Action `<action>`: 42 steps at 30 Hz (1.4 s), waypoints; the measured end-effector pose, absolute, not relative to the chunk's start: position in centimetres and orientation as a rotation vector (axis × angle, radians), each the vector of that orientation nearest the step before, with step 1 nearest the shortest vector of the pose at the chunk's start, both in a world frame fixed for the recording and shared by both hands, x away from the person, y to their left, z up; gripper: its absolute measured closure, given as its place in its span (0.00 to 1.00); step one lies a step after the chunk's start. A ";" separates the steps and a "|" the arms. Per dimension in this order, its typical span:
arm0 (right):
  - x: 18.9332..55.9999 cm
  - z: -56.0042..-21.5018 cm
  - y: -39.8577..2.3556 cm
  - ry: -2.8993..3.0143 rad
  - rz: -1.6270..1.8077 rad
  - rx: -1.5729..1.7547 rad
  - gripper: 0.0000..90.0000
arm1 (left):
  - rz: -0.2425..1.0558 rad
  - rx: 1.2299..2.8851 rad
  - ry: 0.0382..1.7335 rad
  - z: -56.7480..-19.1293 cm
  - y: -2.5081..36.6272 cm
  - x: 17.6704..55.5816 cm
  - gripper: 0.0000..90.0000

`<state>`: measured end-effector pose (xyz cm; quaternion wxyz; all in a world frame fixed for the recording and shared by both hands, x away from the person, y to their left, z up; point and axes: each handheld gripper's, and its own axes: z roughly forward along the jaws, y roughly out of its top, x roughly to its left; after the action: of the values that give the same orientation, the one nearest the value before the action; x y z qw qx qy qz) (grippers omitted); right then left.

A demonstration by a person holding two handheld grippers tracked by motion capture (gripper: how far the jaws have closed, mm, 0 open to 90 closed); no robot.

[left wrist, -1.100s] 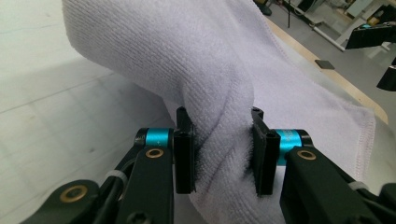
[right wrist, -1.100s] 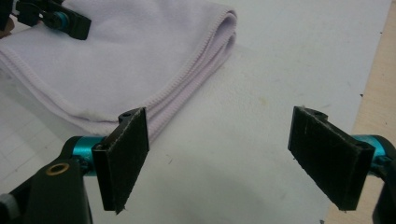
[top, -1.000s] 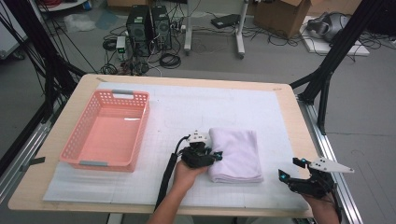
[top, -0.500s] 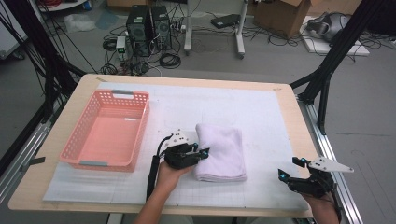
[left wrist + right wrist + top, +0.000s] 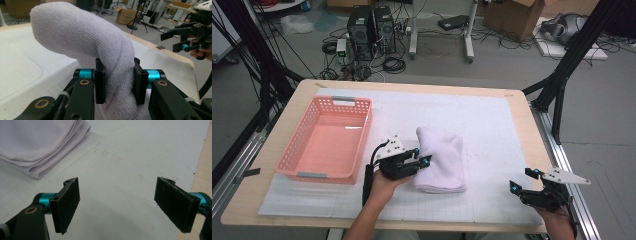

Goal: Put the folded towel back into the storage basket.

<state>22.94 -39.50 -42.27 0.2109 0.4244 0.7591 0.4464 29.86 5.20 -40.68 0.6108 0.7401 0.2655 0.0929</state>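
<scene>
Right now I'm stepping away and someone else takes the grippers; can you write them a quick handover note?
Left gripper: shut on the folded white terry towel, pinching its edge nearest the basket and lifting it off the white table mat.
Right gripper: open, holding nothing, low at the table's near right corner.
Pink plastic slotted basket: on the table, left of the towel, nothing in it.
Done: towel folded and gripped.
Left: probably carry it into the basket and release.

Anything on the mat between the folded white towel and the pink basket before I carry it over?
Nothing visible: the left gripper is clamped on the folded white terry towel, and only bare white mat lies before the pink perforated plastic basket.
</scene>
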 end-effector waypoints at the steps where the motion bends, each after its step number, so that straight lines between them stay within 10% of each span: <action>1: 22.9 -42.3 -39.5 2.110 1.239 1.178 0.22 | 0.221 1.709 0.598 -40.3 5.3 29.8 0.78; 42: 23.3 -42.2 -39.2 2.104 1.239 1.175 0.22 | 0.362 1.567 0.496 -33.4 11.5 28.8 0.78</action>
<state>23.30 -39.18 -42.16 0.2140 0.4236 0.7585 0.4466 28.78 11.47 -33.36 0.6662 0.6943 0.2199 0.1605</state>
